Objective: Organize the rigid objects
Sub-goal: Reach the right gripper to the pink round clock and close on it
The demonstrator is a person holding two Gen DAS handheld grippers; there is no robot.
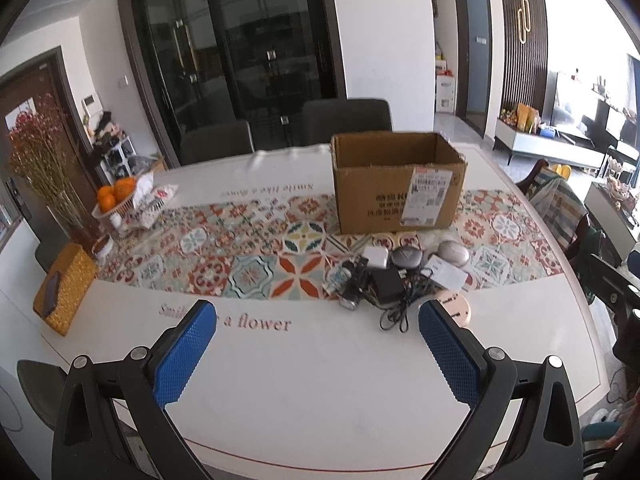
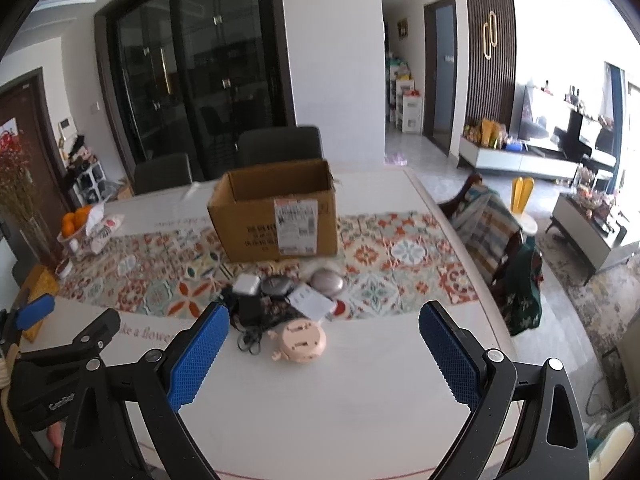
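claws: left claw (image 1: 316, 320) and right claw (image 2: 324, 322) both released, empty
risk: cable tangle (image 2: 256, 320) drags neighbours off the counter (image 2: 320, 400) on lift

We see a matt brown cardboard box (image 1: 396, 184) with a glossy paper label (image 1: 427, 196) on the smooth, glossy white bench (image 1: 320, 380), and our tongs' pads (image 1: 186, 354) of blue, rough-textured rubber.

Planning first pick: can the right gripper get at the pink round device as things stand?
Probably yes. The right gripper is open, and the pink round device lies at the near edge of the pile, with bare table before it.
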